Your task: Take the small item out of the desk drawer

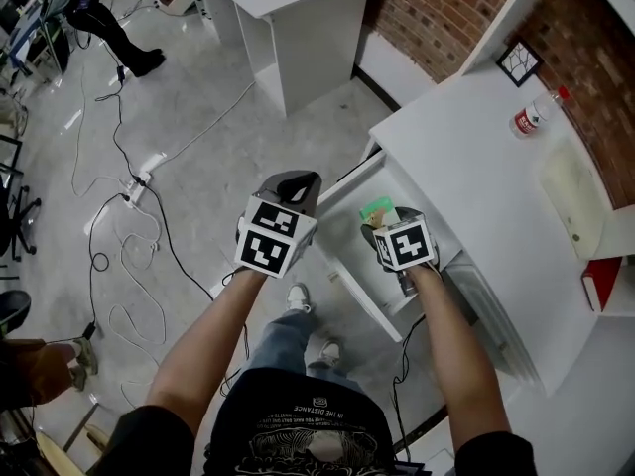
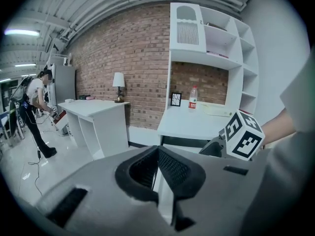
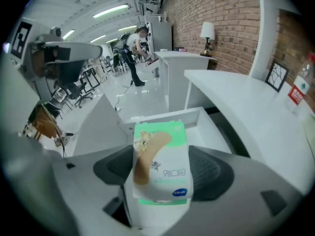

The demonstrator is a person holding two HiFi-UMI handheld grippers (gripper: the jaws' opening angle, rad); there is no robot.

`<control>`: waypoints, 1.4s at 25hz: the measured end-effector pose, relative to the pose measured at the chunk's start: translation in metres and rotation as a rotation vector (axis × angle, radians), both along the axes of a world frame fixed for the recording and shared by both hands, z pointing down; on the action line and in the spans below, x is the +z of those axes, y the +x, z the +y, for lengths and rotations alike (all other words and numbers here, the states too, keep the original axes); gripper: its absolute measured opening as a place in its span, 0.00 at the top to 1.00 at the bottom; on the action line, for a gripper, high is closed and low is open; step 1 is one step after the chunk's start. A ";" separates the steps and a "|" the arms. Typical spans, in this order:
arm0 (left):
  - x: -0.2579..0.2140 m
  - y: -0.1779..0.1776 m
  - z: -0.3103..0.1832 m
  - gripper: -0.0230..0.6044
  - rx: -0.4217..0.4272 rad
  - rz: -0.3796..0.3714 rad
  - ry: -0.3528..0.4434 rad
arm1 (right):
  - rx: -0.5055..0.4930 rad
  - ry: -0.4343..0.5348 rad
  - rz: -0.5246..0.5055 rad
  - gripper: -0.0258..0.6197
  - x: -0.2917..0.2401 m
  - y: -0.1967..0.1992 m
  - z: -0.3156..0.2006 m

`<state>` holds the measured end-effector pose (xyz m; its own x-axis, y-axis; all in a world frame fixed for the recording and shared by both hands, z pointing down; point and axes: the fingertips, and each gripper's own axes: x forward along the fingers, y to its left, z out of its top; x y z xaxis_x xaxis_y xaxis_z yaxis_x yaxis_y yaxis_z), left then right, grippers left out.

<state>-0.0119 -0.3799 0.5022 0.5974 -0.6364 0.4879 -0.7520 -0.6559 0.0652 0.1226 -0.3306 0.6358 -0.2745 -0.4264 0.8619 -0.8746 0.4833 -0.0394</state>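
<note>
Removal is being judged nearly done: the small box (image 3: 160, 163) is being held clamped in the right gripper (image 1: 382, 224) above the open drawer (image 1: 349, 284), while the left gripper (image 2: 157, 156) is being held with jaws together, empty; carrying the box clear onto the desk (image 1: 466, 157) is likely being called for next

Bottle (image 1: 530, 118) near picture frame (image 1: 519, 62) (red label).

Left hand-held gripper (image 1: 298, 184), jaws together; right hand-held gripper (image 1: 375, 228), jaws on box (image 3: 162, 163).
</note>
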 end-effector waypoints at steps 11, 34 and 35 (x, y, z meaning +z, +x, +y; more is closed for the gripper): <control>-0.048 0.014 0.006 0.96 0.004 -0.007 0.059 | 0.012 0.179 -0.062 0.42 -0.095 0.008 -0.016; -0.141 0.038 -0.021 0.96 0.040 0.065 0.161 | 0.301 0.555 -0.141 0.42 -0.273 0.078 -0.034; -0.144 0.038 -0.022 0.96 0.045 0.065 0.167 | 0.315 0.571 -0.143 0.42 -0.278 0.081 -0.034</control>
